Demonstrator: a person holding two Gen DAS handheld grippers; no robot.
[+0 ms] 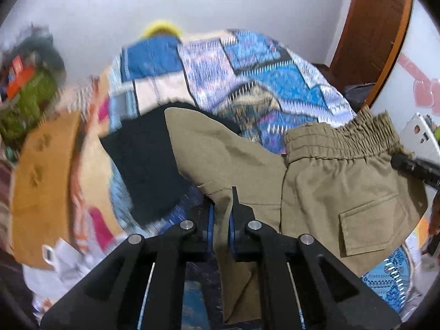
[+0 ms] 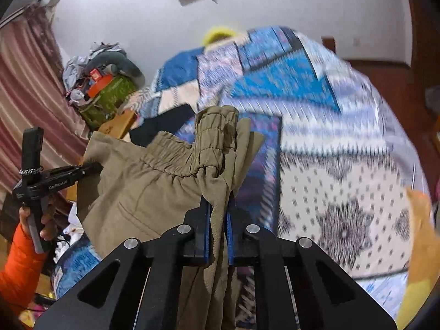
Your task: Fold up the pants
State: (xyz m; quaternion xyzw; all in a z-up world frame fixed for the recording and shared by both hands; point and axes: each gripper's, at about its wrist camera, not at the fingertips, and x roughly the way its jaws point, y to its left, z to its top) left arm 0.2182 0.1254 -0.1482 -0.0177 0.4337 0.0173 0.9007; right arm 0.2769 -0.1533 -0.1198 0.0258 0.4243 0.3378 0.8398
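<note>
Above a bed [image 2: 343, 165] with a blue patterned quilt, khaki pants [image 1: 316, 181] held aloft and bunched, waistband in the right tongs [image 2: 218, 220], another edge clamped in the left tongs [image 1: 220, 220]; folding seemingly barely begun, spreading flat and every fold left.

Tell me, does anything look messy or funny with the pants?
Yes. The khaki pants hang bunched in the air over the patterned bedspread, not flat. The left gripper and right gripper each pinch a wad, and the waistband is crumpled.
</note>
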